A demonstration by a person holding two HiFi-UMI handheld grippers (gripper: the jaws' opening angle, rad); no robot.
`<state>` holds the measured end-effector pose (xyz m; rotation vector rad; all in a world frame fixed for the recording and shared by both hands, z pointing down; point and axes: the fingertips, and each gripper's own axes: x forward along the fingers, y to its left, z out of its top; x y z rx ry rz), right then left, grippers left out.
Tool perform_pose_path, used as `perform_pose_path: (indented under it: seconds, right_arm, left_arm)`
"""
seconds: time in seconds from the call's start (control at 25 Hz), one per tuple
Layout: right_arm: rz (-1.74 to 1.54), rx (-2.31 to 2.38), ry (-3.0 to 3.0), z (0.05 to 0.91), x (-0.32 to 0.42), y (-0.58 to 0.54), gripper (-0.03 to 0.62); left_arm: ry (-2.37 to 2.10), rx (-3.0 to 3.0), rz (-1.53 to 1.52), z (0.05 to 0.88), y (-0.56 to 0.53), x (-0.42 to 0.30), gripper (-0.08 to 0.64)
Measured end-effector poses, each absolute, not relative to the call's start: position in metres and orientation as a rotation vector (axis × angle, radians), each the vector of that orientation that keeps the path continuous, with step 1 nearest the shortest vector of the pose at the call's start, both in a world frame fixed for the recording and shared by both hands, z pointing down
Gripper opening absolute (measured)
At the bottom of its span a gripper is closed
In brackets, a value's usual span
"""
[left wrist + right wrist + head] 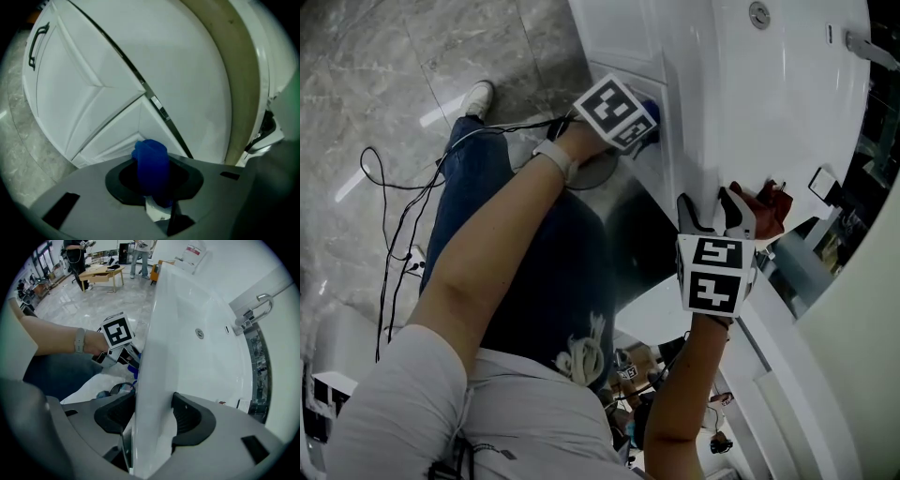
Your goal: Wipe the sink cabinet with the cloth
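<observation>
My left gripper (pixel 649 127) is shut on a rolled blue cloth (pixel 650 112) and holds it against the white sink cabinet (pixel 628 42). In the left gripper view the cloth (pixel 150 154) sticks out of the left gripper (pixel 155 190) toward the panelled cabinet doors (pixel 93 84). My right gripper (pixel 727 204) points steeply down and is shut on the white sink rim (pixel 150 394), one pad (pixel 187 416) on each side of it. The right gripper view also shows the left gripper (pixel 127 356) and the cloth (pixel 135 366) beside the cabinet front.
The basin (pixel 769 84) has a drain (pixel 758 14) and a chrome faucet (pixel 867 47). A red item (pixel 772 202) lies on the counter by the right gripper. A dark handle (pixel 36 44) sits on a cabinet door. Cables (pixel 384 206) trail over the marble floor.
</observation>
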<state>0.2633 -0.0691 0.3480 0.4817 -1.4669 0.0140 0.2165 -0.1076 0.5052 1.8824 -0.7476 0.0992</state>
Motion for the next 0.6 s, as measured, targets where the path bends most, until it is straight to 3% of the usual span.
perform_pose_path:
  seconds: [0.6]
  right_arm:
    - [-0.001,0.434,-1.534,0.346,0.263,-0.069,0.242]
  left_arm:
    - [-0.709,1.827,0.012,0.494,-0.079,0.281,0.094]
